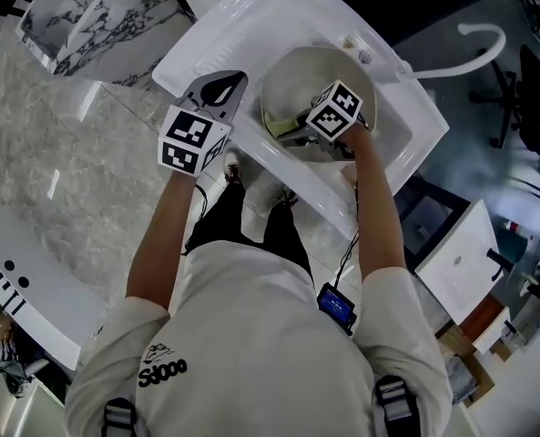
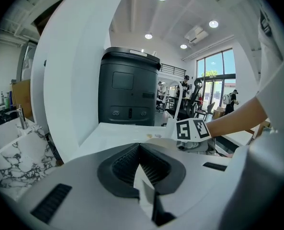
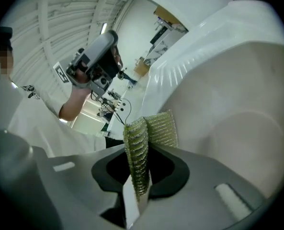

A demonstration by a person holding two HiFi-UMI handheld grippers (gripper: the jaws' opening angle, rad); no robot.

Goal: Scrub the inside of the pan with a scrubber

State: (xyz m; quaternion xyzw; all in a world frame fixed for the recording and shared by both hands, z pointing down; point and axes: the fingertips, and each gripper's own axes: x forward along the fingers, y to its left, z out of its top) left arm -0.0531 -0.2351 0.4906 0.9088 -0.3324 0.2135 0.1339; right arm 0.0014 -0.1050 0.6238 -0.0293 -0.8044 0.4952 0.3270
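Scrubber (image 3: 161, 126) in right gripper (image 3: 142, 150), inside pan (image 3: 237, 128)

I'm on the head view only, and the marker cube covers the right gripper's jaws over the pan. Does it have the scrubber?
Observer: Yes. The right gripper is shut on the green scrubber, which is folded between its jaws.
Operator: Is it inside the pan?
Observer: The pan shows its pale inner wall just behind the scrubber. I cannot tell whether they touch.
Operator: And the left gripper?
Observer: The left gripper is shut, with nothing between its jaws.
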